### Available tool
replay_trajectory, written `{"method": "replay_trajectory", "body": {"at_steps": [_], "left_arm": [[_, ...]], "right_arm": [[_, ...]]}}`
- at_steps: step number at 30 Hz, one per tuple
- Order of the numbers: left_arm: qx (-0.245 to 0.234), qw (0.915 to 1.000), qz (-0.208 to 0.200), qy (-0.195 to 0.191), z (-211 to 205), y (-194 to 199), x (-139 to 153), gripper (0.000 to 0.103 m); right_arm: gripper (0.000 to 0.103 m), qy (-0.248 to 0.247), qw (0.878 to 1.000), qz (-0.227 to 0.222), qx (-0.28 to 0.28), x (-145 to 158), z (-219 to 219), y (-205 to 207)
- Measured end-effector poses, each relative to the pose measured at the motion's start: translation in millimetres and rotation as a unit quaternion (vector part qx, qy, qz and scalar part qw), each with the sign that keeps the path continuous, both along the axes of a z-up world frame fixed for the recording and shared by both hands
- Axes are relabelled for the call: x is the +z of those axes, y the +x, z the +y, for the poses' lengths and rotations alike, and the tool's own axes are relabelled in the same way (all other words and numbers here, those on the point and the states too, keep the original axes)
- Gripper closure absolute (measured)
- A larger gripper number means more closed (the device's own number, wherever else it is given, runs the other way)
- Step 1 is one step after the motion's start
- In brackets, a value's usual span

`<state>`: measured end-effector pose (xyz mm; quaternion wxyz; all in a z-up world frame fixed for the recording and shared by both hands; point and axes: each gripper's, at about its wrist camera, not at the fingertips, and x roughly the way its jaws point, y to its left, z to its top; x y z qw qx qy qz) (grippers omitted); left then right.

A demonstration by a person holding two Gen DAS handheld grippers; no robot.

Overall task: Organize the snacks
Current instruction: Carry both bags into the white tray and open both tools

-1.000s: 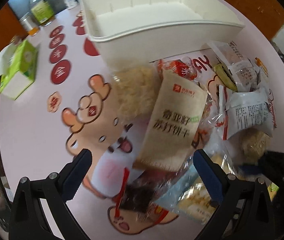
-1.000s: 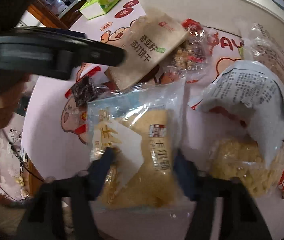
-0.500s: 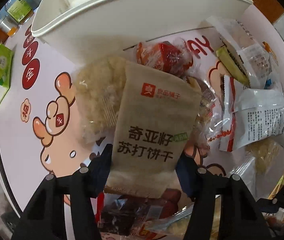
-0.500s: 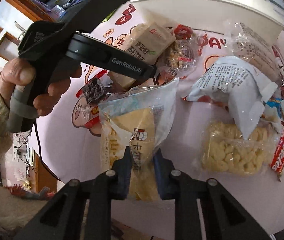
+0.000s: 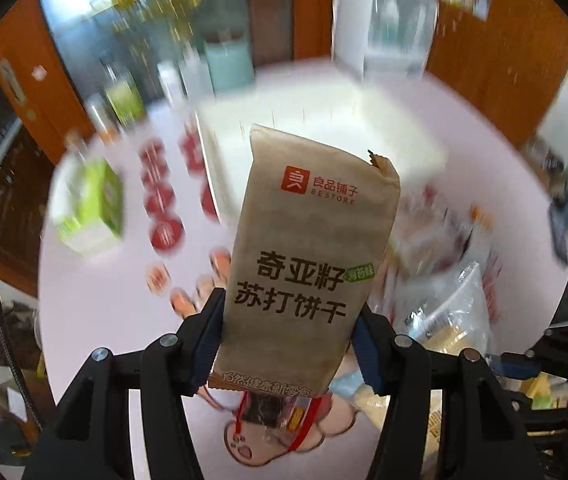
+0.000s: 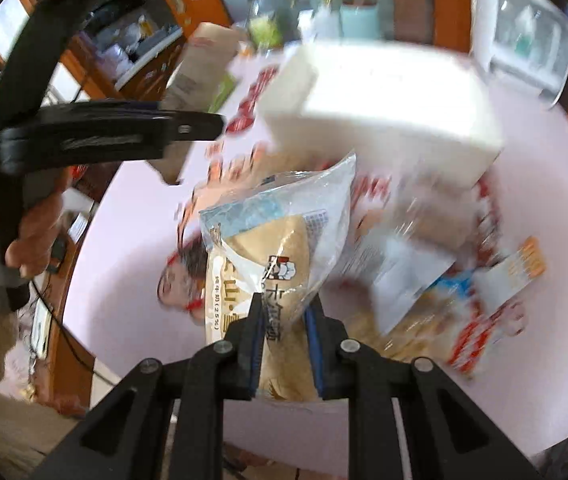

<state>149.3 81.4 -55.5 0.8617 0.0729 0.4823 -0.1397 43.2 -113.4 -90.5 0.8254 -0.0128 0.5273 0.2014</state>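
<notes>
My left gripper [image 5: 288, 340] is shut on a brown paper cracker packet [image 5: 308, 248] and holds it upright above the pink table. The packet also shows in the right wrist view [image 6: 200, 68], lifted at the far left. My right gripper [image 6: 284, 336] is shut on a clear bag of yellow cake [image 6: 280, 256] and holds it off the table. The white storage bin [image 6: 384, 108] stands beyond both; in the left wrist view it [image 5: 220, 160] is partly hidden behind the packet. Both views are motion-blurred.
Several loose snack packets [image 6: 464, 292] lie on the table [image 6: 132, 256] to the right. A dark wrapped snack [image 5: 272, 412] lies under the left gripper. A green tissue box [image 5: 92, 208] and jars [image 5: 124, 100] stand at the far left.
Both grippers have lifted their packets off the table and tilted up toward the bin. The left jaws, open a second ago, closed on the brown packet.
</notes>
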Motion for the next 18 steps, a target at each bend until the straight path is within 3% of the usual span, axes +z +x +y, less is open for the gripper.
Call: {"method": "replay_trajectory", "body": {"at_steps": [5,10,15,18], "left_arm": [[0.016,0.9952,-0.097,-0.009,-7.0,4.0,66.7,0.046],[0.042,0.9924,-0.114,-0.023,-19.1,27.8,91.2,0.045],[0.090,0.9919,-0.090,-0.008,-29.3,73.1,66.2,0.045],[0.112,0.9909,-0.075,0.005,-41.7,104.2,46.8,0.045]], "right_arm": [[0.084,-0.044,0.994,-0.088,-0.042,65.3,-16.1,34.5],[0.084,-0.068,0.984,-0.143,-0.079,109.0,-26.5,91.0],[0.083,-0.073,0.984,-0.138,-0.081,107.2,-34.4,146.9],[0.083,-0.073,0.987,-0.120,-0.076,87.7,-38.8,189.3]]}}
